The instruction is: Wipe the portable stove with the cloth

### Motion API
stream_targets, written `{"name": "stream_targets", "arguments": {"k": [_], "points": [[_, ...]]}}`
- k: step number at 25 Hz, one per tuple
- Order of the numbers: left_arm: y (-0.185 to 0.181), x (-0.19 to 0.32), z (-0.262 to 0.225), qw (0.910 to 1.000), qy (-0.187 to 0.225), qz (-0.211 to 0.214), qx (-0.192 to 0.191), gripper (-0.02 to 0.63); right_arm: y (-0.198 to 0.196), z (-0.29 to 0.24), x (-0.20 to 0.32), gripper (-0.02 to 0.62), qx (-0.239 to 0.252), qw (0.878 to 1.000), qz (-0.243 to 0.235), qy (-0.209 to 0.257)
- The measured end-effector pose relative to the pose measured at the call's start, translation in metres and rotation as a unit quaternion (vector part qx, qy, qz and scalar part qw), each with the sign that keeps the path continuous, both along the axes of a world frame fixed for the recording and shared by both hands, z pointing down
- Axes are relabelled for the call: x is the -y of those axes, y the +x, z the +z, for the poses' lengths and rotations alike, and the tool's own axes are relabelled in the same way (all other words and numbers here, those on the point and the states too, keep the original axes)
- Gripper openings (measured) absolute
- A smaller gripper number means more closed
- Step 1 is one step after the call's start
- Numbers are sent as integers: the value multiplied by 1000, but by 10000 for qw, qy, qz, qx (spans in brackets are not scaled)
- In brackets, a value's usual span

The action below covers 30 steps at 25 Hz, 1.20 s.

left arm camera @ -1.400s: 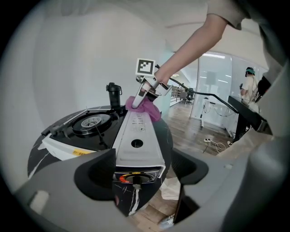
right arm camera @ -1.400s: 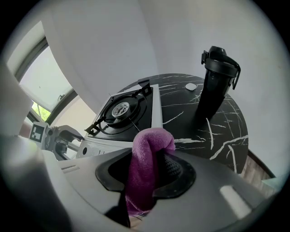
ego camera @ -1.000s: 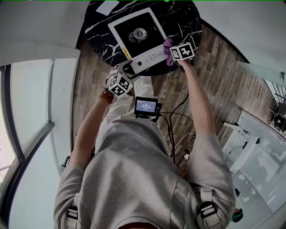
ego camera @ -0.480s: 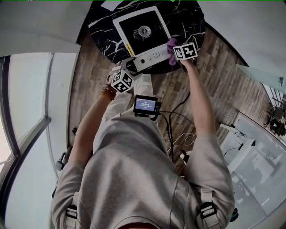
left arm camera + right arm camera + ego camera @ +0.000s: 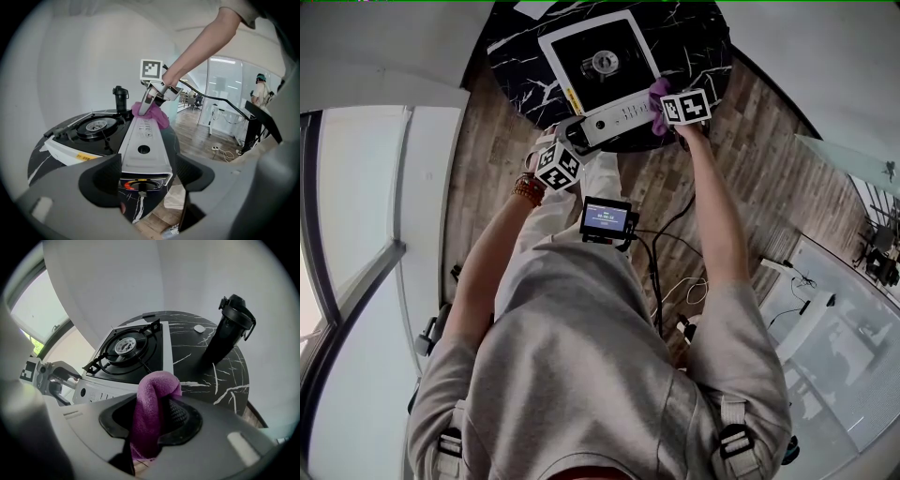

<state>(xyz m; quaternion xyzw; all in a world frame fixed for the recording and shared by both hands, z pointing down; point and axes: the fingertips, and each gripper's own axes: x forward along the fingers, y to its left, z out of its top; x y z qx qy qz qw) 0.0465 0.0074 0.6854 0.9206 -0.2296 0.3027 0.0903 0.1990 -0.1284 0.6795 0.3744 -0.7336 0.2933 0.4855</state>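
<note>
1 stove (image 5: pixel 598 66), 1 cloth (image 5: pixel 153 401)

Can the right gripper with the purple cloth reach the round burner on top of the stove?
Probably yes. The right hand-held gripper holds the cloth at the stove's front corner, and nothing stands between it and the burner.
</note>
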Motion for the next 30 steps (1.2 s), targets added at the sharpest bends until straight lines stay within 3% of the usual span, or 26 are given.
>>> {"name": "stream_targets", "arguments": {"k": [13, 30], "points": [[1, 2, 1, 10000, -21, -31, 7, 339, -1, -1, -1, 140, -103, 9997, 167, 121], [1, 2, -1, 10000, -5, -11, -36, 333, -27, -1, -14, 140, -67, 9999, 10, 122]]}}
